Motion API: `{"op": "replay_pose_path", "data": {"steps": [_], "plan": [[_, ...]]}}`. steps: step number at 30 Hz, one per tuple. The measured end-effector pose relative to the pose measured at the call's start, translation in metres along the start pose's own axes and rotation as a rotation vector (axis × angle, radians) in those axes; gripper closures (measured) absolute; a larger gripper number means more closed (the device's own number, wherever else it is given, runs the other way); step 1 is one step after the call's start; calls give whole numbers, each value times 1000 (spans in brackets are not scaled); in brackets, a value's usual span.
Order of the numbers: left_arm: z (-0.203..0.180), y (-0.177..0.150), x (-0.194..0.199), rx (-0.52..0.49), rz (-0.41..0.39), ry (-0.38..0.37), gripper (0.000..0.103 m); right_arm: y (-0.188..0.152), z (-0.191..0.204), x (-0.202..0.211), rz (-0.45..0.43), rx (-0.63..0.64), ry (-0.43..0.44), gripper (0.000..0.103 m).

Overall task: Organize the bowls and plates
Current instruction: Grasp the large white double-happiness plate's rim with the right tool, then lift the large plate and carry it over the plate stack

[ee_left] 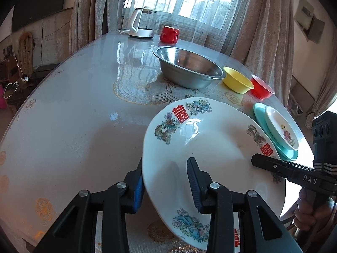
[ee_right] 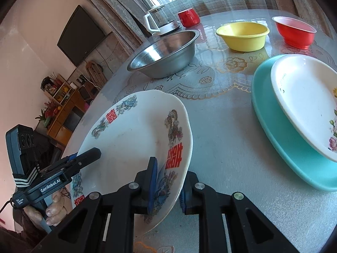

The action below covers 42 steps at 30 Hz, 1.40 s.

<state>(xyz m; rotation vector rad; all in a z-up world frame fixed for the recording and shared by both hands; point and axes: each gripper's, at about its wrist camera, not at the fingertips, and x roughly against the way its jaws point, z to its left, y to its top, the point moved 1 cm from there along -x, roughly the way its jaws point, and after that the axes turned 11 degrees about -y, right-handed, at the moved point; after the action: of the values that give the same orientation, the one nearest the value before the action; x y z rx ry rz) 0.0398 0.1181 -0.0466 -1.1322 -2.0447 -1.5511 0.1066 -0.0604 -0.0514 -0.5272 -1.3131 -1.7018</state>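
Note:
A large white plate with red characters and dragon patterns (ee_left: 210, 147) (ee_right: 134, 139) is held tilted above the table by both grippers. My left gripper (ee_left: 166, 181) is shut on its left rim, and it also shows in the right wrist view (ee_right: 84, 158). My right gripper (ee_right: 168, 181) is shut on its right rim, and it also shows in the left wrist view (ee_left: 265, 162). A white floral plate (ee_left: 282, 128) (ee_right: 305, 105) lies on a teal plate (ee_left: 263, 124) (ee_right: 273, 130) to the right.
A steel bowl (ee_left: 189, 67) (ee_right: 164, 52), a yellow bowl (ee_left: 237, 80) (ee_right: 242, 35) and a red bowl (ee_left: 261, 86) (ee_right: 294, 31) stand in a row farther back. A red cup (ee_left: 169, 34) and a white kettle (ee_left: 141, 23) stand by the window.

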Motion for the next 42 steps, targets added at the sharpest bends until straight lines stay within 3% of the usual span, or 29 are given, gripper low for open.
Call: {"op": "replay_pose_path", "data": {"steps": [3, 14, 24, 33, 42], "plan": [[-7, -2, 0, -43, -11, 34, 65, 2, 4, 1, -5, 48, -23, 82], [-31, 2, -6, -81, -41, 10, 65, 6, 0, 22, -83, 164, -111, 77], [-75, 25, -20, -124, -78, -47, 65, 19, -35, 60, -164, 135, -118, 77], [-133, 49, -51, -193, -89, -114, 66, 30, -82, 99, -229, 87, -191, 77], [-185, 62, -85, -231, -72, -158, 66, 41, -137, 118, -231, 46, -278, 75]]}}
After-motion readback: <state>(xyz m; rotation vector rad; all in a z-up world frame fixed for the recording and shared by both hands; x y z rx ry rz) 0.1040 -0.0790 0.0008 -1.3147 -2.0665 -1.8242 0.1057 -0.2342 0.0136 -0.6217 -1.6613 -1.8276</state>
